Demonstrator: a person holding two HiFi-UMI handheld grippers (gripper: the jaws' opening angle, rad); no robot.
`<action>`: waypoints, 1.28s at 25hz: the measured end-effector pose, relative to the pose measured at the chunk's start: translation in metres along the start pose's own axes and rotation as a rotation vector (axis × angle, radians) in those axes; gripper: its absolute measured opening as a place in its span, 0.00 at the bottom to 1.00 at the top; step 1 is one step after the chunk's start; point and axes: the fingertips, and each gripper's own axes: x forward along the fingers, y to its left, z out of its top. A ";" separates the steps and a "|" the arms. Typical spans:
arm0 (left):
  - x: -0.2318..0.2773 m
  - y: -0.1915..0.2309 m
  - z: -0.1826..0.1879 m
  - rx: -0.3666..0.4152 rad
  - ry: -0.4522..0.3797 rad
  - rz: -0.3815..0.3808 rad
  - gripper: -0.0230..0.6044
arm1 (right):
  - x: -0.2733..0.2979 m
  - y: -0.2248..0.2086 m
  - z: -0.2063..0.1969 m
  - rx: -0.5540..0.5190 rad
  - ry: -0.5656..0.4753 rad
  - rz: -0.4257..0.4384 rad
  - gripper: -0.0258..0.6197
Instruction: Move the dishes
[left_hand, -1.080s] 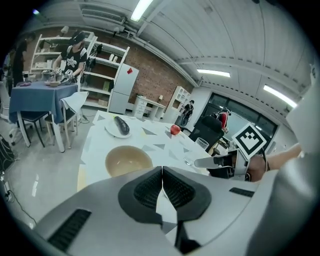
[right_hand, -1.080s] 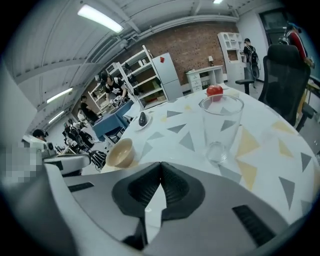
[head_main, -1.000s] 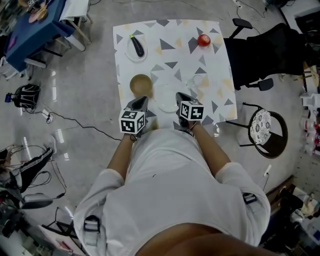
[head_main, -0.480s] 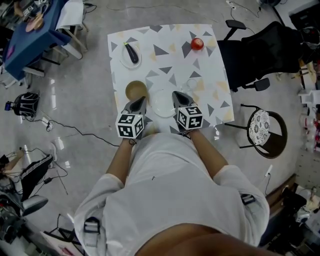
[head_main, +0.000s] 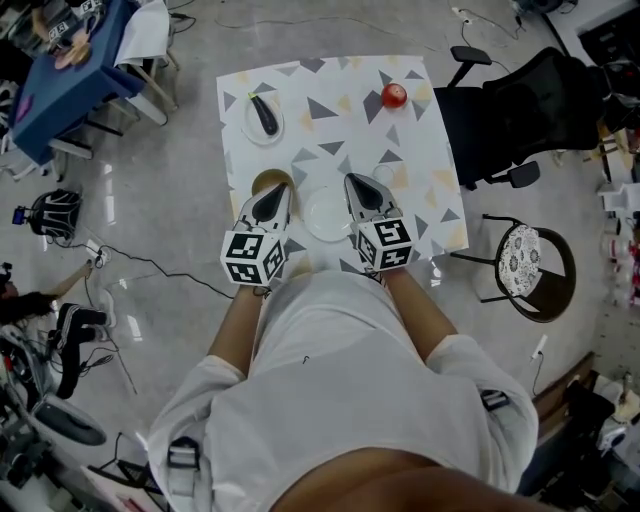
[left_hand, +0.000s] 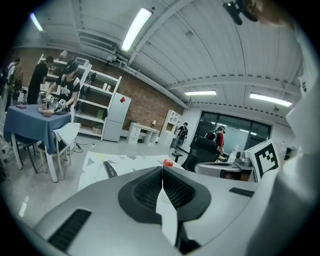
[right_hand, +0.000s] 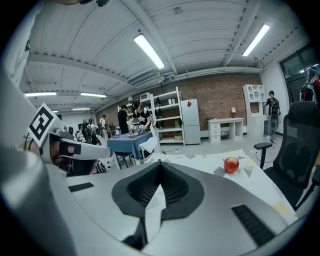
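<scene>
On the patterned tablecloth (head_main: 340, 120) a small white plate holds a dark eggplant (head_main: 264, 117), also seen low in the left gripper view (left_hand: 110, 169). A brown bowl (head_main: 262, 180) and a white plate (head_main: 326, 214) sit near the front edge, with a clear glass (head_main: 383, 172) beside them. My left gripper (head_main: 275, 192) hovers over the bowl's near side, shut and holding nothing (left_hand: 162, 171). My right gripper (head_main: 357, 184) hangs between the plate and the glass, shut and holding nothing too (right_hand: 160, 166).
A red apple (head_main: 393, 95) lies at the far right corner (right_hand: 231, 164). A black office chair (head_main: 530, 105) stands right of the table, with a round stool (head_main: 530, 260) nearer. A blue table (head_main: 55, 70) stands far left; cables lie on the floor.
Both grippers have risen and edged forward over the table's near side; the left one now overlaps the brown bowl. Both stayed shut.
</scene>
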 end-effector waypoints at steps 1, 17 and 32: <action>-0.002 -0.002 0.008 0.008 -0.017 -0.002 0.07 | -0.003 0.001 0.007 -0.006 -0.016 0.000 0.04; -0.020 -0.022 0.069 0.160 -0.167 0.038 0.07 | -0.034 -0.003 0.075 -0.132 -0.160 -0.076 0.04; -0.024 -0.028 0.063 0.169 -0.159 0.036 0.07 | -0.037 0.005 0.069 -0.123 -0.148 -0.056 0.04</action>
